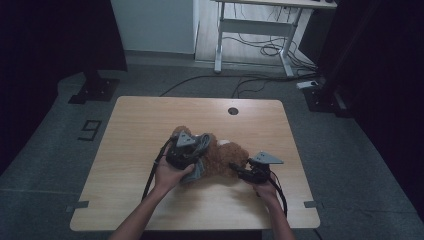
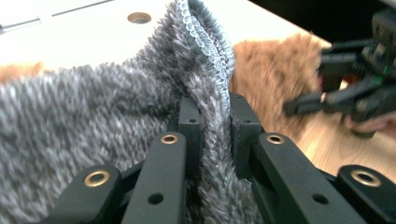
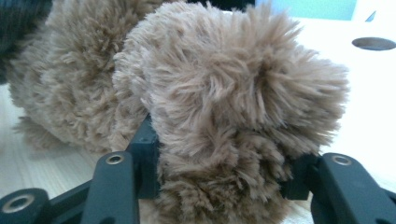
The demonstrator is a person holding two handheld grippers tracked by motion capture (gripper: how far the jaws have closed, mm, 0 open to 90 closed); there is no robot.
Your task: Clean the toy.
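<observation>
One brown plush toy point(image 1: 227, 159) lies near the middle of the desk point(image 1: 135, 130), with one grey fleece garment point(image 1: 199, 150) bunched over its left part. Two grippers work on them, one in each hand.

The left gripper point(image 1: 184, 155) is clenched on the grey garment: in the left gripper view a fold of the fleece point(image 2: 210, 116), with its stitched hem running up to a peak, is pinched tight between the two black jaws. The right gripper point(image 1: 239, 169) is grasping the plush toy at its right end; the right gripper view has a tufted brown lump of the toy point(image 3: 233, 107) between the jaws, both pressed into the fur.

The high view gives the layout: both forearms coming in from the bottom edge, and one round hole point(image 1: 233, 111) in the desk near its far edge. The left gripper view adds the garment's hem stitching and the right gripper point(image 2: 355, 93) farther off beside the brown fur. The right gripper view brings out the toy's long pile.
</observation>
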